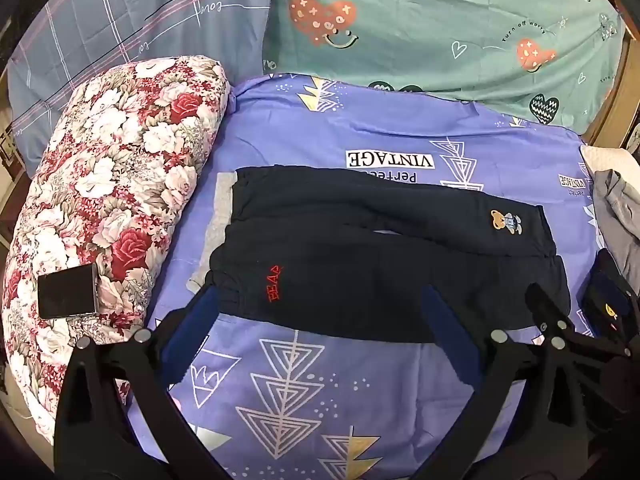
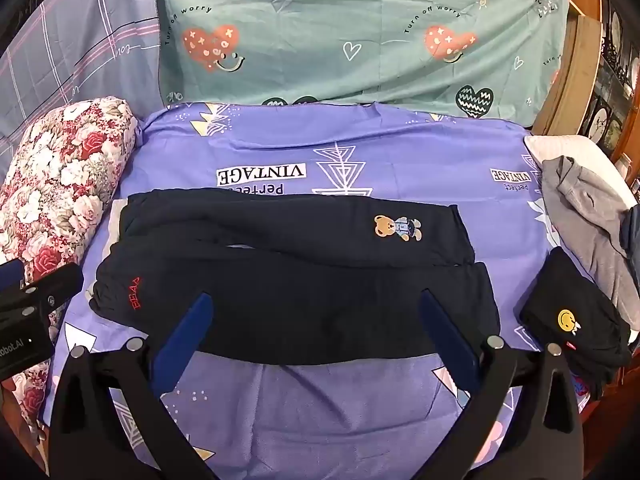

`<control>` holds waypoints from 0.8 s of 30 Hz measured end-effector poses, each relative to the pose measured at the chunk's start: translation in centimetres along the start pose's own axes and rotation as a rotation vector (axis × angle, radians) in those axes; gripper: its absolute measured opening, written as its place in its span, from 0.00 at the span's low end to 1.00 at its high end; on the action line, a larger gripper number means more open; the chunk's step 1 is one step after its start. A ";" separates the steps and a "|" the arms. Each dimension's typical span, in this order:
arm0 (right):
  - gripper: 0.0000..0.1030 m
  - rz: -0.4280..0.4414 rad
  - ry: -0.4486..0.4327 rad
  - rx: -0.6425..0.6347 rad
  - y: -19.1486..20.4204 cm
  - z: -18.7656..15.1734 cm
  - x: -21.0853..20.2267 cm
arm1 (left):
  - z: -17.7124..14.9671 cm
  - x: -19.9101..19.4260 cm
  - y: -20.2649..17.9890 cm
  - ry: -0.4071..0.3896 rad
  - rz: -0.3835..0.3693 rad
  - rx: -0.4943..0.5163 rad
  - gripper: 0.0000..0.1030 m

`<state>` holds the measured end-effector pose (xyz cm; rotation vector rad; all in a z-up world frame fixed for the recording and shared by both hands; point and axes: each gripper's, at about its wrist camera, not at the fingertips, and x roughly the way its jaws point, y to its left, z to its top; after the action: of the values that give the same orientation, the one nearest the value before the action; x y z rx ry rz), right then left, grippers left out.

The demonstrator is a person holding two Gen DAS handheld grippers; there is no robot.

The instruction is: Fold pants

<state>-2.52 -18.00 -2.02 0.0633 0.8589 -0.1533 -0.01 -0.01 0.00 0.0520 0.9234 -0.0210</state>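
Note:
Dark navy pants (image 1: 360, 256) lie flat across the purple sheet (image 1: 304, 392), waistband at the left, both legs running to the right. They carry a red "BEAR" stitching and a small bear patch (image 1: 506, 222). They also show in the right wrist view (image 2: 288, 276). My left gripper (image 1: 316, 304) is open and empty, its blue fingertips over the near edge of the pants. My right gripper (image 2: 316, 312) is open and empty over the near leg. The left gripper's body (image 2: 28, 320) shows at the left edge of the right wrist view.
A floral quilt roll (image 1: 112, 184) with a phone (image 1: 68, 290) on it lies at the left. A folded black garment with a smiley patch (image 2: 572, 320) and a grey garment (image 2: 584, 208) lie at the right. A green sheet (image 2: 360, 40) lies behind.

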 end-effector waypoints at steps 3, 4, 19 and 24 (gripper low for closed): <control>0.99 0.000 0.001 0.005 0.0 0.0 0.2 | -0.1 0.0 0.1 0.005 0.000 -0.006 0.98; 0.99 -0.002 0.001 0.008 -0.1 0.0 0.2 | -0.1 -0.1 0.1 0.006 0.001 -0.009 0.98; 0.99 0.002 0.012 0.011 -0.1 -0.2 0.7 | 0.2 0.5 0.0 0.016 0.000 0.002 0.98; 0.99 0.004 0.019 0.017 -0.2 -0.3 0.9 | 0.1 0.5 -0.2 0.016 0.002 0.009 0.98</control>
<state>-2.20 -18.22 -2.89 0.0825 0.8763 -0.1567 0.39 -0.24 -0.33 0.0622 0.9398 -0.0227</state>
